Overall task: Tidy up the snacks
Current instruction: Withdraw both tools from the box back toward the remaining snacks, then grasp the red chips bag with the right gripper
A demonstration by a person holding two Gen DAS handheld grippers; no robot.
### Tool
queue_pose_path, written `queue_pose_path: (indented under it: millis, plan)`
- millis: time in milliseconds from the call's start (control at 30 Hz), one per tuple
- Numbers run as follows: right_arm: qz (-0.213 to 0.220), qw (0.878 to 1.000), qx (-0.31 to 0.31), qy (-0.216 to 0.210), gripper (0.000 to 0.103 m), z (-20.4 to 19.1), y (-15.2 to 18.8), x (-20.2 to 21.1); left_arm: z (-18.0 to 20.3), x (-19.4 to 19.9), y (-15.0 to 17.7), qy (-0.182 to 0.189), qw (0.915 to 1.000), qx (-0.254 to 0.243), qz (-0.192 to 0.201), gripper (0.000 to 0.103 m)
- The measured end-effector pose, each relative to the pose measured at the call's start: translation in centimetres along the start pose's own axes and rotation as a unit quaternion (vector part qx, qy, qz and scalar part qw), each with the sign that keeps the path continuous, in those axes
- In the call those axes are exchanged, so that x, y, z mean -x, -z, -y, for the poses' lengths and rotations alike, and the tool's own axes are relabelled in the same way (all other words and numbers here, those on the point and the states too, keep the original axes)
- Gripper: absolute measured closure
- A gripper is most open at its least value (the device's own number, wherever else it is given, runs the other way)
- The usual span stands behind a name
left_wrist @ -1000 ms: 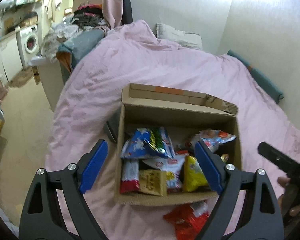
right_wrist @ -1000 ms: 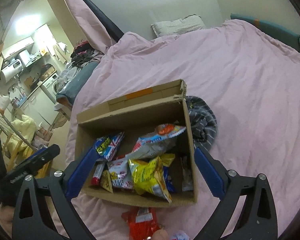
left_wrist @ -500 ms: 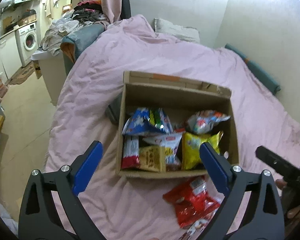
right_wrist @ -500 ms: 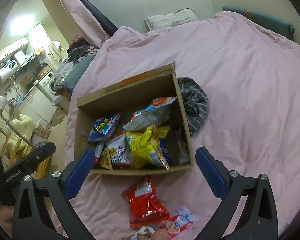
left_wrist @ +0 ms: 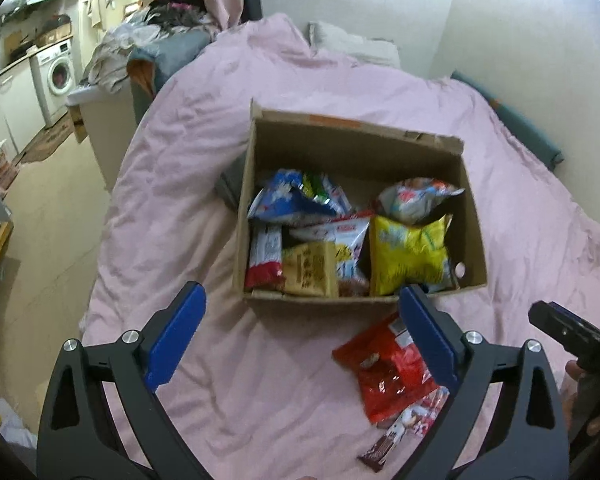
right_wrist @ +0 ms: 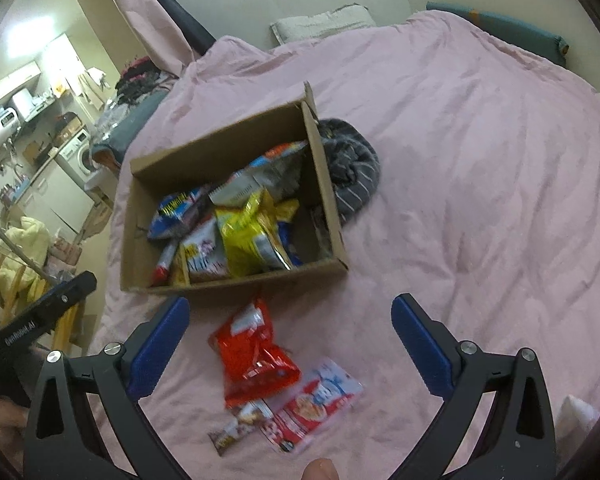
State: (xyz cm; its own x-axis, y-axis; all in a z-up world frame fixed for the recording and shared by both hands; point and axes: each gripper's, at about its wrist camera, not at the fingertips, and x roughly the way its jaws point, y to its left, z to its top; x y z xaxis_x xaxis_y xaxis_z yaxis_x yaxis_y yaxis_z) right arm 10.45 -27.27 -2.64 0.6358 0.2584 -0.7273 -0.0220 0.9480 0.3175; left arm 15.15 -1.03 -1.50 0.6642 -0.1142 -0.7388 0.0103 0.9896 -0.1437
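An open cardboard box (left_wrist: 474, 216) (right_wrist: 324, 184) sits on the pink bed and holds several snack bags, among them a yellow bag (left_wrist: 408, 256) (right_wrist: 248, 236) and a blue bag (left_wrist: 292, 198). In front of the box lie a red snack bag (left_wrist: 384, 372) (right_wrist: 252, 356), a red-and-white packet (right_wrist: 316, 404) and a small brown bar (left_wrist: 380, 450) (right_wrist: 236, 426). My left gripper (left_wrist: 300, 340) is open and empty, held above the bed in front of the box. My right gripper (right_wrist: 290, 344) is open and empty above the loose snacks.
A grey striped cloth (right_wrist: 352, 164) lies against the box's right side. A pillow (right_wrist: 320, 24) lies at the head of the bed. Left of the bed are a pile of clothes (left_wrist: 152, 44), a washing machine (left_wrist: 58, 76) and bare floor (left_wrist: 48, 216).
Both grippers have pulled back from the box toward me. The box now sits farther away and the loose snacks in front of it have come into view.
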Motion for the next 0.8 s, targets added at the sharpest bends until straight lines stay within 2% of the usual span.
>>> queue_pose_path:
  millis: [67,100,200,267,367,467,600,800]
  plan:
    - [-0.006,1.000,0.004,0.010,0.000,0.5,0.5,-0.1,0.0,-0.3,0.3,-0.011,0.9999,-0.002,-0.010,0.005]
    - [-0.007,1.000,0.005,0.013,0.000,0.6,0.6,-0.1,0.0,-0.4,0.4,-0.012,0.9998,-0.004,-0.013,0.000]
    - [-0.008,1.000,0.004,0.020,0.000,1.3,0.9,-0.1,-0.3,-0.6,0.7,-0.022,0.9996,0.002,-0.019,0.000]
    - [-0.011,1.000,0.001,0.018,0.000,1.6,1.1,-0.1,-0.5,-1.1,0.9,-0.011,0.9994,0.008,-0.033,0.000]
    - [-0.028,1.000,-0.012,0.006,0.000,2.0,1.2,-0.6,0.2,-1.6,1.4,-0.010,0.9987,-0.006,-0.049,0.000]
    - [-0.072,0.997,-0.037,-0.020,0.000,2.3,1.6,-2.2,0.8,-2.3,2.1,-0.004,0.9969,-0.010,-0.078,0.000]
    - [-0.151,0.986,-0.057,-0.037,0.000,2.3,2.9,-5.5,0.8,-3.6,2.9,0.002,0.9930,0.004,-0.118,0.000]
    - [-0.213,0.976,-0.014,-0.049,0.000,-1.3,3.1,-10.1,0.6,-3.7,2.9,-0.006,0.9915,0.008,-0.130,0.000]
